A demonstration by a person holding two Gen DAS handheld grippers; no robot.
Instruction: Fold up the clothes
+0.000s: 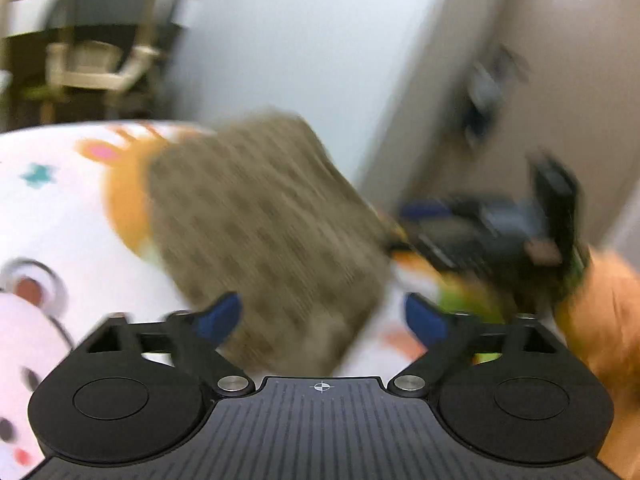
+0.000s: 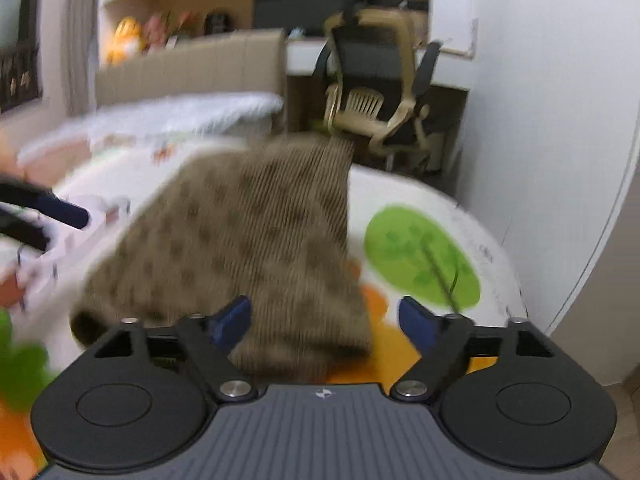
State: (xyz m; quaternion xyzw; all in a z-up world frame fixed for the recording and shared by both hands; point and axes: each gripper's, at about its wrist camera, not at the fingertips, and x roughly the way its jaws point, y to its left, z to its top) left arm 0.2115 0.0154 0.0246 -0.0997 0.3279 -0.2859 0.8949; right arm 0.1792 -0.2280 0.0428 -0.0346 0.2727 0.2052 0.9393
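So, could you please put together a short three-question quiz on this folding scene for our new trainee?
1. True or false: the left gripper is open, gripping nothing.
2. What does the brown patterned garment lie on? A) a wooden floor B) a cartoon-print bed cover C) the office chair
3. Fill in: the right gripper has its jaws ____.

Key: 1 true; 2 B; 3 open. Both views are motion-blurred, so the garment's type and how far it is folded cannot be told.
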